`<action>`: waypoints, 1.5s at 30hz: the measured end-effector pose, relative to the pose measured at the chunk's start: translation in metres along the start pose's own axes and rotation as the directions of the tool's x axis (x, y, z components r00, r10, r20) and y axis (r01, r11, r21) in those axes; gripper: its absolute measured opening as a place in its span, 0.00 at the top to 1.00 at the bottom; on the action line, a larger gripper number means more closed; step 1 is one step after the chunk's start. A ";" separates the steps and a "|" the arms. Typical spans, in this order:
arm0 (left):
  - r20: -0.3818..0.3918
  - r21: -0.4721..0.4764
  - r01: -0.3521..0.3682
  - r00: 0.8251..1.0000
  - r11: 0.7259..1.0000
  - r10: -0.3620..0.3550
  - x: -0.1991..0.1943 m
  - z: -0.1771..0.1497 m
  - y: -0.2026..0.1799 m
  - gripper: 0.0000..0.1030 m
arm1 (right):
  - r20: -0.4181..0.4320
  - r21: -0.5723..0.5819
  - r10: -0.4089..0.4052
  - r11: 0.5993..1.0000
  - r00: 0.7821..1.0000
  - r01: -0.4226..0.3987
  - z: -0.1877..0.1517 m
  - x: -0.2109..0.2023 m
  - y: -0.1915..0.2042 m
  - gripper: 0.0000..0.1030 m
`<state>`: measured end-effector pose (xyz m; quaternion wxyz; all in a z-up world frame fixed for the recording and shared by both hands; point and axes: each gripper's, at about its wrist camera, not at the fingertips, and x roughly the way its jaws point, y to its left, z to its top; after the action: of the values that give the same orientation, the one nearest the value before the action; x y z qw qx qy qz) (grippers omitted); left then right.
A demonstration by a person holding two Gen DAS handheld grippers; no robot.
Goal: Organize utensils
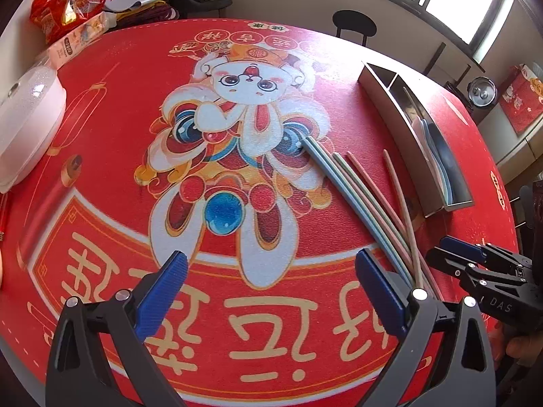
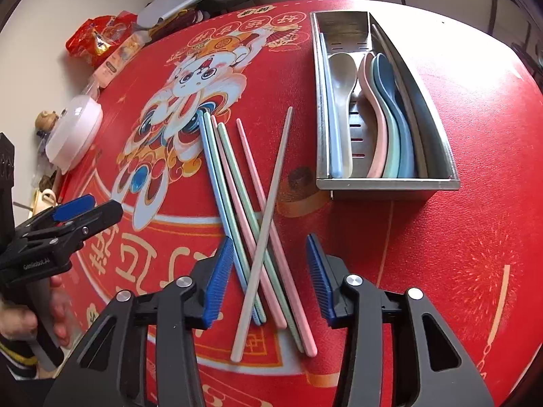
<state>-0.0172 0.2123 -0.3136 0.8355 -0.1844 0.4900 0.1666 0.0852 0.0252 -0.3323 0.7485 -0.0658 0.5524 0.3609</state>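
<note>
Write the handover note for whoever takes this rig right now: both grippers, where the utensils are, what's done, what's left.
Left gripper: jaws wide open, empty, over bare tablecloth left of the chopsticks.
Right gripper: jaws part open over the near ends of the loose chopsticks, not gripping any.
Metal tray: spoons lie inside, with one blue chopstick along its left wall and a pale one by the right wall.
Done: spoons in the tray.
Left: six loose chopsticks, the beige one crossed over the others, probably go into the tray.

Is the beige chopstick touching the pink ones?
Touching. Right wrist view: the beige chopstick lies diagonally across the pink chopsticks, overlapping them.
</note>
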 end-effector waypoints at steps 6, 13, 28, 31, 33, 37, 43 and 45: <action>-0.013 -0.030 -0.002 1.000 1.000 0.002 0.005 -0.001 0.019 0.06 | -0.013 0.024 -0.009 1.000 1.000 0.010 0.001 0.012 0.004 0.71; -0.028 -0.022 0.007 1.000 1.000 -0.007 0.009 -0.001 0.022 0.06 | -0.020 0.027 -0.031 0.999 0.999 0.032 0.006 0.022 0.006 0.81; -0.068 -0.027 0.041 0.997 0.999 -0.043 0.017 -0.006 0.005 0.07 | -0.012 0.011 0.005 1.000 1.000 -0.005 0.003 0.019 0.006 0.94; -0.081 -0.013 0.054 0.995 0.998 -0.055 0.020 -0.007 -0.005 0.07 | -0.001 0.000 0.018 1.000 1.000 -0.018 0.002 0.013 0.003 0.94; -0.083 0.016 0.056 0.995 0.998 -0.054 0.022 -0.007 -0.015 0.14 | 0.008 -0.010 0.025 1.000 1.000 -0.025 0.000 0.009 0.000 0.94; -0.097 0.046 0.075 0.993 0.996 -0.070 0.030 -0.005 -0.037 0.32 | 0.019 -0.011 0.021 1.000 1.000 -0.021 -0.005 0.002 -0.011 0.94; -0.087 0.017 0.105 0.991 0.994 -0.103 0.042 0.003 -0.063 0.49 | 0.032 -0.038 0.037 0.999 0.999 -0.035 -0.012 -0.011 -0.022 0.94; -0.081 0.006 0.097 0.992 0.995 -0.096 0.047 0.006 -0.069 0.49 | 0.047 -0.043 0.044 0.998 0.998 -0.042 -0.012 -0.017 -0.026 0.94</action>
<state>0.0404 0.1593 -0.3420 0.8232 -0.2104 0.5145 0.1160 0.0896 -0.0077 -0.3293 0.7520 -0.0611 0.5279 0.3899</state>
